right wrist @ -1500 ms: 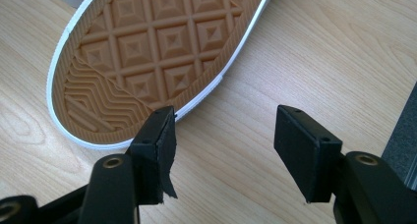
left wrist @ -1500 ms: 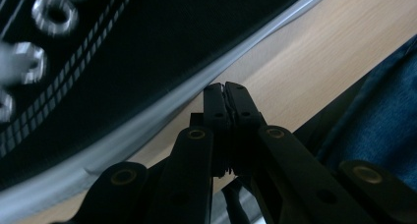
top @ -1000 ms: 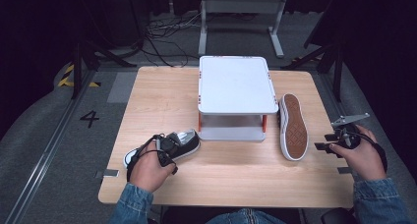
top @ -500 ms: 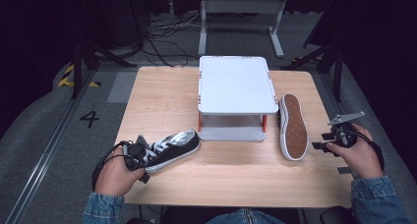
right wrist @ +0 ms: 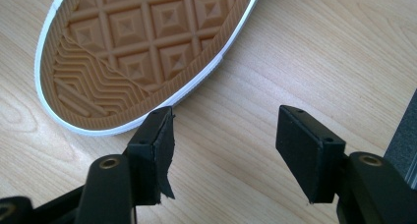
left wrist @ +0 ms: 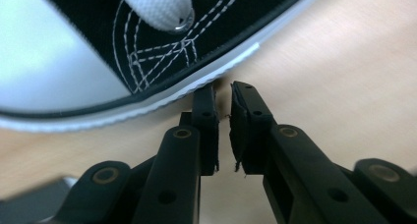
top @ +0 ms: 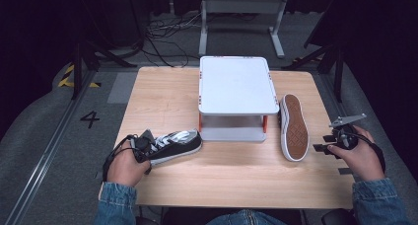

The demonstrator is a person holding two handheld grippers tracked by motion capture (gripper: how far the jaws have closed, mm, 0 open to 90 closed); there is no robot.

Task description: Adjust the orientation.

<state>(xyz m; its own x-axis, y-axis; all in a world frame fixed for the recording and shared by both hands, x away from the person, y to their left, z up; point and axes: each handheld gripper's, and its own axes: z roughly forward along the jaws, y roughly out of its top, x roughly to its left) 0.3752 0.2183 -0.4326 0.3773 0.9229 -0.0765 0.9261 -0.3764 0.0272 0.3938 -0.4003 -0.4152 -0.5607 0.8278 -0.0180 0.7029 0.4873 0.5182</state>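
Forearms in denim sleeves came in from the table's point(top: 162, 94) near edge. The left gripper point(top: 140, 145) lay low at the heel end of the black sneaker point(top: 175, 145), which lay left of the white stand point(top: 236, 84); its jaws had just been closing, nearly together with nothing between them. The right gripper point(top: 329, 145), jaws apart and empty, pointed at the upturned sneaker point(top: 294, 128) right of the stand.

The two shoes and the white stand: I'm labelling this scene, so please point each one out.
Upright black shoe point(top: 173, 145), high view: on its black side panel.
Overturned shoe point(top: 294, 131), high view: on its tan sole.
White stand point(top: 236, 84), high view: on its bare top plate.
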